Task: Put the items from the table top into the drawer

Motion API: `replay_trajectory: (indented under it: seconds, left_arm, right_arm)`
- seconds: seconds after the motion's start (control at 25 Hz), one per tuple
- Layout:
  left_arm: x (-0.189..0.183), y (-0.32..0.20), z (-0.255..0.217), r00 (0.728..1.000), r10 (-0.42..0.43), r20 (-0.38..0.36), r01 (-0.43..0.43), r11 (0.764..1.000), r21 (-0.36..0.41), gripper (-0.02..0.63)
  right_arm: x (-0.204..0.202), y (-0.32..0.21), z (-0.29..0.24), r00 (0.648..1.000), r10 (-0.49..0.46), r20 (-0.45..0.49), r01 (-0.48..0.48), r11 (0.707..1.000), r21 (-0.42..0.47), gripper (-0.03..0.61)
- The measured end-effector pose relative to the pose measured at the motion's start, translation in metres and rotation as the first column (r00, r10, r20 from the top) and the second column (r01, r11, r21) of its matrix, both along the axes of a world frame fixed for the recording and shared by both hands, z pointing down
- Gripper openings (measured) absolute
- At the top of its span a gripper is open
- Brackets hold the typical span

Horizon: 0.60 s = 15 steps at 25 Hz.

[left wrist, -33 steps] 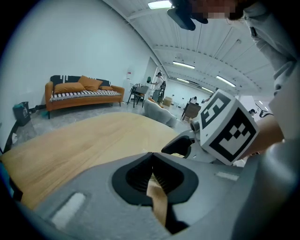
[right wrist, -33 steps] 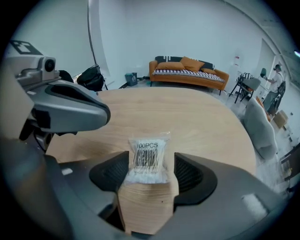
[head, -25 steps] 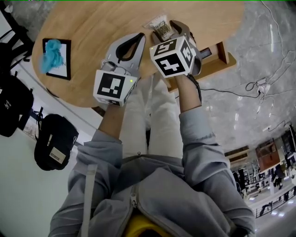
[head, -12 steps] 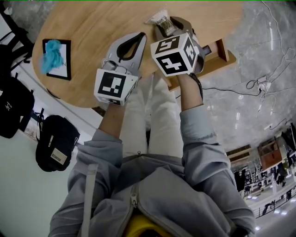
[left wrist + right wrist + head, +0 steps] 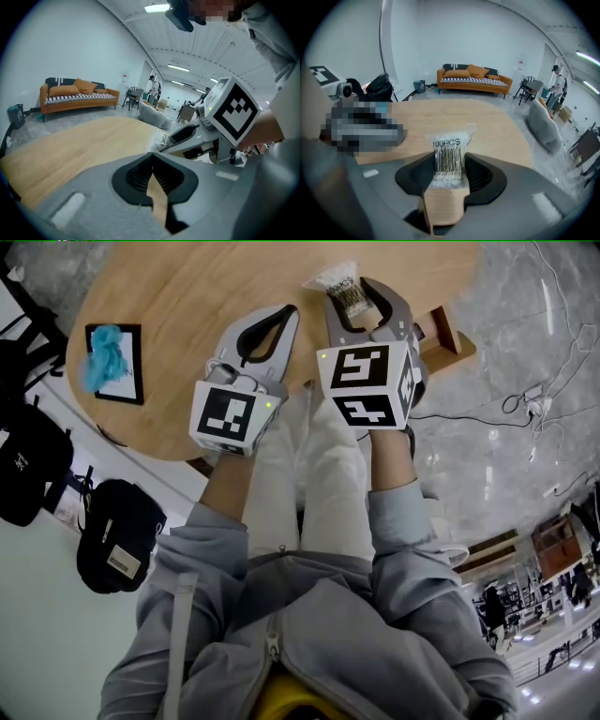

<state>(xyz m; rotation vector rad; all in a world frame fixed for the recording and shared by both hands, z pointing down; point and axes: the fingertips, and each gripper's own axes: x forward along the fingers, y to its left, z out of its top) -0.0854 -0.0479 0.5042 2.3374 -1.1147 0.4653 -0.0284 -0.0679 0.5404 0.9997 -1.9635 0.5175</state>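
Clear plastic with a barcode, the packet (image 5: pixel 450 140) is the item in hand. The right gripper (image 5: pixel 449 168) has just been closing its jaws, and they are clamped on the packet's lower half, with the top sticking out past the tips. It looks lifted clear of the table (image 5: pixel 187 296), though neither view shows the gap plainly.

So the step is the carry: one item picked, not yet stowed. In the head view the drawer (image 5: pixel 448 338) stands pulled out from under the table edge, at about 3 o'clock of the right gripper and near it. The next move calls for a short swing that way and a drop until the packet is over the drawer's cavity. The jaws should open only once the packet is past the front wall, as a light bag like this may flutter wide if let go high.

The right hand is pitched steeply down, its forearm coming in from 6 o'clock. The left gripper (image 5: pixel 152 159) hovers just beside it at 9 o'clock, jaws together on nothing, aimed toward 12 o'clock over the table edge. A blue item (image 5: pixel 105 357) lies on a black tray (image 5: pixel 131 385) well off at 9 o'clock, waiting its turn.
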Motion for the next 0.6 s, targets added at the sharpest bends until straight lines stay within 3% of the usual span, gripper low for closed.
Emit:
replay_trajectory:
  seconds: [0.32, 0.6]
  left_arm:
    - [0.026, 0.020, 0.000, 0.997, 0.080, -0.003, -0.080, 0.997, -0.002, 0.003]
    - [0.058, 0.040, 0.006, 0.985, 0.170, 0.005, -0.170, 0.985, -0.021, 0.003]
  right_arm:
    - [0.045, 0.034, -0.012, 0.978, 0.201, 0.051, -0.202, 0.979, 0.017, 0.187]
    - [0.102, 0.066, 0.004, 0.914, 0.401, 0.058, -0.399, 0.916, -0.043, 0.186]
